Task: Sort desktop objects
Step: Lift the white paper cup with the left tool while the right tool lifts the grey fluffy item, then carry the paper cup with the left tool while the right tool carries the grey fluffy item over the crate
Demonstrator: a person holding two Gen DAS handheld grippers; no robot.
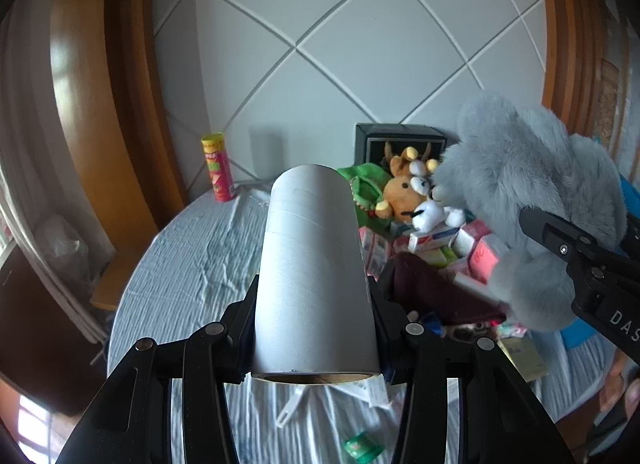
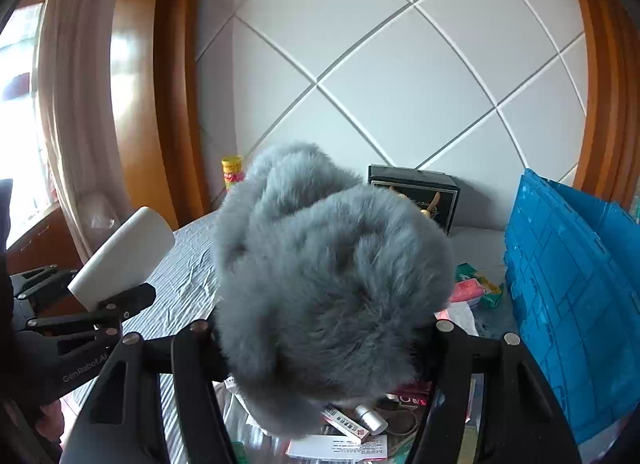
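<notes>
Above the cluttered table, a grey roll is clamped by the left gripper, a grey plush by the right gripper; the blue crate is revealed only rightward.

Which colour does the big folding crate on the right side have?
The crate is bright blue, shown best in the right wrist view.

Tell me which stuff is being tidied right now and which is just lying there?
Being sorted now:
- grey roll, held in the left gripper
- fluffy grey toy, held in the right gripper
- blue crate, likely where things go

Just lying about:
- crisps can
- brown plush deer
- black box
- small medicine boxes
</notes>
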